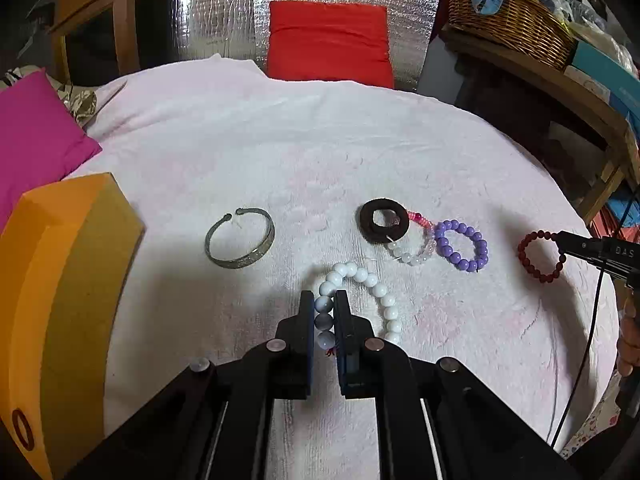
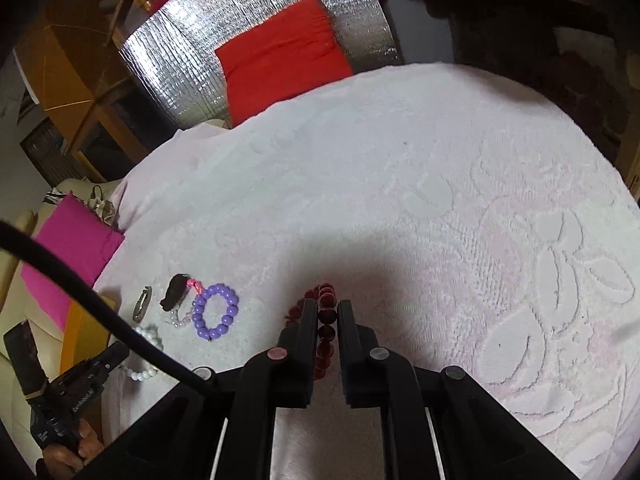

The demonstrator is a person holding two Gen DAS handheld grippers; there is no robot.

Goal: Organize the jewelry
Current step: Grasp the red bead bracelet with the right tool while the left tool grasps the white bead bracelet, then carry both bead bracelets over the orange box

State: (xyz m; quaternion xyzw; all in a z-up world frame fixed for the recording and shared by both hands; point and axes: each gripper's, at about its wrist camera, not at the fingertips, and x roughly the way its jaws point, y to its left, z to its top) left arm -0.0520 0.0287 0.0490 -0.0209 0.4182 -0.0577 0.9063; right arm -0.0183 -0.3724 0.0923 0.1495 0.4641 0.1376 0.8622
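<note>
White bead bracelet pinched in left claw, loop trailing right

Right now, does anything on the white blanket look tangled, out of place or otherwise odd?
One spot: the dark ring lies on top of the pink and clear bead bracelet, which touches the purple bead bracelet, so the three bunch together. The metal cuff lies apart. Nothing looks broken or spilled.

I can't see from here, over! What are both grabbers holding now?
Left gripper shut on white bead bracelet. Right gripper shut on dark red bead bracelet. Purple bracelet, metal bangle still on blanket. Nothing blocking.
</note>
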